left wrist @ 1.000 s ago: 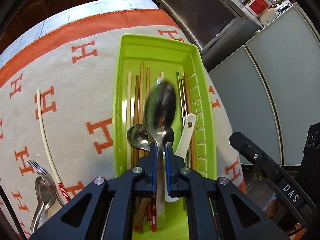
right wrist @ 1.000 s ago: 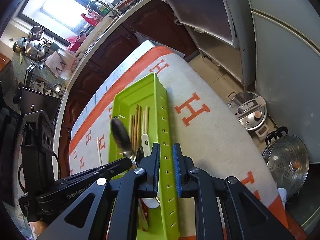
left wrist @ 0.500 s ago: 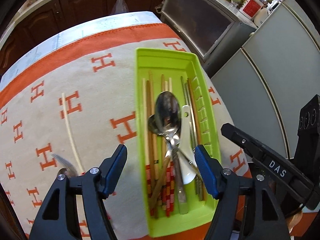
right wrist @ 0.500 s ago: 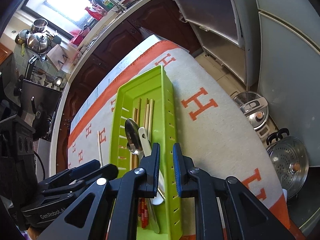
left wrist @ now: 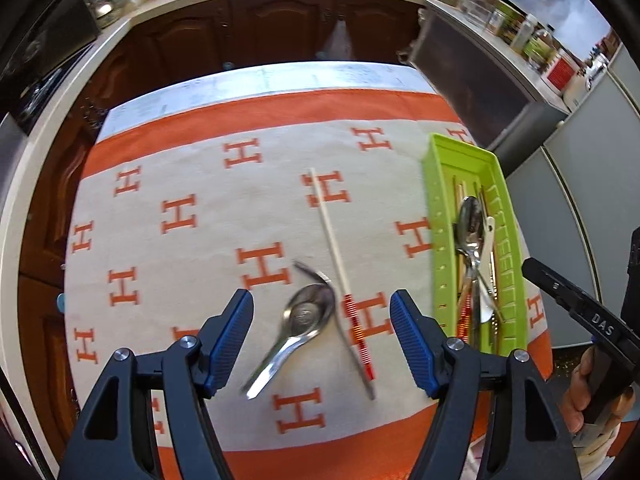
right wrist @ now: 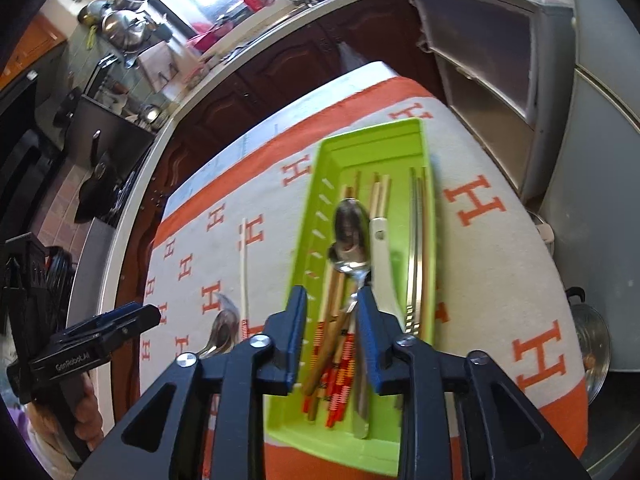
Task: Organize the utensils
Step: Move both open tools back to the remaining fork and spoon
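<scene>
lime-green plastic anchors this kitchen scene: the utensil tray sits at the right edge of a cloth printed with orange h marks. a second ago the left gripper was clamped on a large steel spoon above the tray; that spoon now lies inside it, on top of the chopsticks and beside a white ladle. the left gripper has swung away to the left of the tray and hangs above the cloth with its jaws spread wide, still widening a little, and nothing held. directly below it, left of the tray, lie the pieces yet to be sorted: a steel soup spoon, a fork blurred and partly under it, and a single white chopstick with a red-banded end. the right gripper hovers over the near end of the tray, its jaws opening from nearly closed, gripping nothing; utensil handles show in the gap below them. one more piece is stowed, and the leftovers on the cloth look like the next pick.
</scene>
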Tool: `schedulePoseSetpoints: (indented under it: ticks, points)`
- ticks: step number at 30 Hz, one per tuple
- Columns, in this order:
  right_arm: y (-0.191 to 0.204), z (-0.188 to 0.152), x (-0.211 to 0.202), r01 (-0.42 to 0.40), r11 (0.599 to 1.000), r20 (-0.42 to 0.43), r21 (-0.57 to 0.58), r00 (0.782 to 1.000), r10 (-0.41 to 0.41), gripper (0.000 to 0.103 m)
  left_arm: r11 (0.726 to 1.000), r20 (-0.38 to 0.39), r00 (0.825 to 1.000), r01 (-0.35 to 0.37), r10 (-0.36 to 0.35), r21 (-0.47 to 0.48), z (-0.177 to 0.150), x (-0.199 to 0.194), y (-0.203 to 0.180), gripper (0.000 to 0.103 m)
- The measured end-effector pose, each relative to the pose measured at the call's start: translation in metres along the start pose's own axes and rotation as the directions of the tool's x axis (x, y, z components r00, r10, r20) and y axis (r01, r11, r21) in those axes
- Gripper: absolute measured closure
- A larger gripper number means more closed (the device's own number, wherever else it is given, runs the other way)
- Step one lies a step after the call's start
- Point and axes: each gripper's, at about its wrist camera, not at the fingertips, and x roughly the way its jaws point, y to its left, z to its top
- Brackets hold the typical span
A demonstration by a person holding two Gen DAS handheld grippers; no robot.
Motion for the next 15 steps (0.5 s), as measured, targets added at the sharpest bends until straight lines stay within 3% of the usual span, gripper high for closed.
schedulePoseSetpoints:
  ticks: [5, 10, 15]
  points:
    - [0.040, -0.009, 0.006, -0.063, 0.996, -0.060, -0.069, 0.996, 0.059, 0.067, 1.000, -0.015, 1.000, 0.005, -0.005, 0.003, -0.013, 0.003, 0.021, 0.030]
    - [0.079, -0.022, 0.015, -0.082, 0.986, -0.102, -0.146, 0.993, 0.067, 0.067, 0.998, -0.094, 0.993, 0.066, -0.066, -0.010, -0.022, 0.034, 0.039, 0.030]
    - [0.109, -0.029, 0.026, -0.096, 0.973, -0.135, -0.209, 0.988, 0.068, 0.068, 0.985, -0.166, 0.973, 0.150, -0.164, -0.091, -0.031, 0.066, 0.065, 0.031]
